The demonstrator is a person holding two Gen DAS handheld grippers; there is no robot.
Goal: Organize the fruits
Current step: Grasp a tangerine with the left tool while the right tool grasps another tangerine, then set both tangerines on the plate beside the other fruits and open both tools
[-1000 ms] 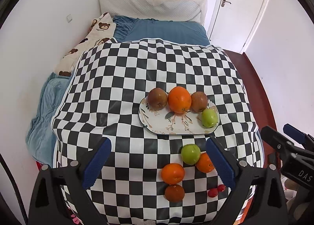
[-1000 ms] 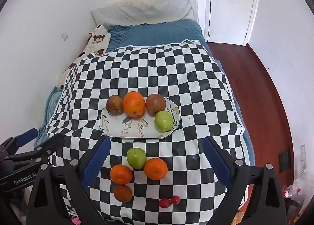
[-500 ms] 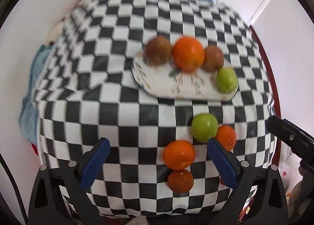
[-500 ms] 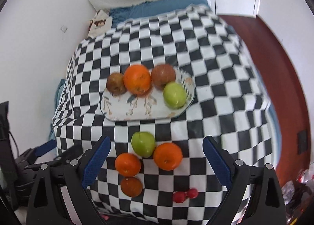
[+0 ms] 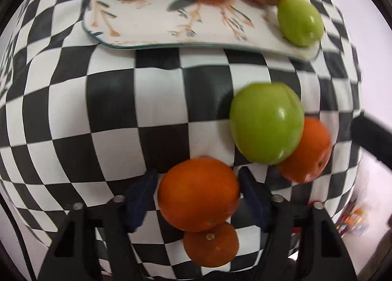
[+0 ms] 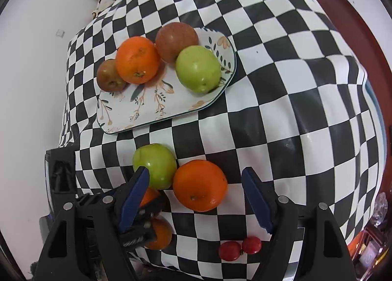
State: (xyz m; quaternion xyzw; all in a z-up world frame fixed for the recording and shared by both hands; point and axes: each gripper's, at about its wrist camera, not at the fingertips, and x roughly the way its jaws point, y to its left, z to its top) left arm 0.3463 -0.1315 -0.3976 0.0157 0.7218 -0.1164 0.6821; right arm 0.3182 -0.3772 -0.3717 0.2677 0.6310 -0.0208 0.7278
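Note:
A floral plate [image 6: 147, 102] on the checkered table holds two brown-red apples, an orange and a green apple [image 6: 198, 68]. In front of it lie a green apple [image 5: 266, 123], an orange [image 6: 199, 185], a second orange [image 5: 198, 194] and a small darker orange [image 5: 211, 244]. My left gripper [image 5: 197, 197] is low over the table with its blue pads on either side of the second orange, touching or nearly touching it. My right gripper [image 6: 196, 200] is open around the first orange without touching it. The left gripper also shows in the right wrist view [image 6: 144, 210].
Two small red fruits [image 6: 240, 248] lie near the table's front edge. The plate also shows in the left wrist view [image 5: 196, 33]. A bed with blue bedding stands behind the table. Wooden floor lies to the right.
Both grippers have dropped and moved forward toward the loose fruit. The left gripper's jaws have narrowed around the orange. The right gripper's jaws stay wide.

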